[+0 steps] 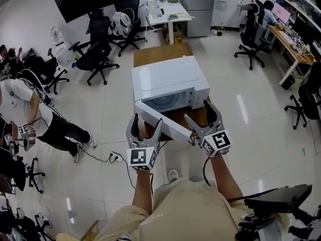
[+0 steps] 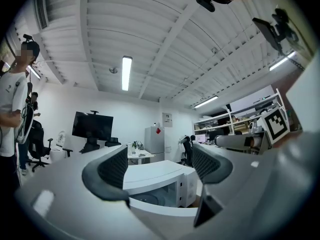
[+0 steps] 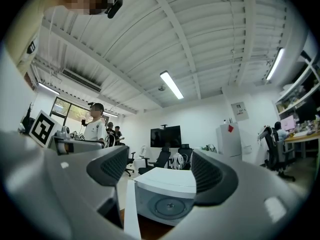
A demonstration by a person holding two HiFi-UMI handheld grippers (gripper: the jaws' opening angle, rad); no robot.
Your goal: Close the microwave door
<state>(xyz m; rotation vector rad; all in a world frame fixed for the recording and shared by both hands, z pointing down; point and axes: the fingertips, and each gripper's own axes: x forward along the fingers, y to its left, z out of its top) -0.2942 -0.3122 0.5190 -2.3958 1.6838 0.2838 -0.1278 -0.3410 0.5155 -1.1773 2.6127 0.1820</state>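
Note:
A white microwave [image 1: 168,79] stands on a brown wooden table [image 1: 160,54], and its door [image 1: 163,120] is swung out toward me. In the head view my left gripper [image 1: 146,125] is open at the near side of the door, toward its hinged left end. My right gripper [image 1: 202,115] is open by the door's free right end. Nothing lies between either pair of jaws. The left gripper view shows the left gripper [image 2: 159,169] framing the microwave [image 2: 160,176]. Between the fingers of the right gripper [image 3: 161,171] in its own view are the open cavity [image 3: 167,206] and the door [image 3: 131,214] edge-on.
Black office chairs [image 1: 98,54] crowd the back left, and a person [image 1: 30,109] stands at the left. A power strip and cable [image 1: 116,158] lie on the tiled floor by my feet. A white desk [image 1: 168,14] is behind the table; more chairs [image 1: 251,39] and desks are on the right.

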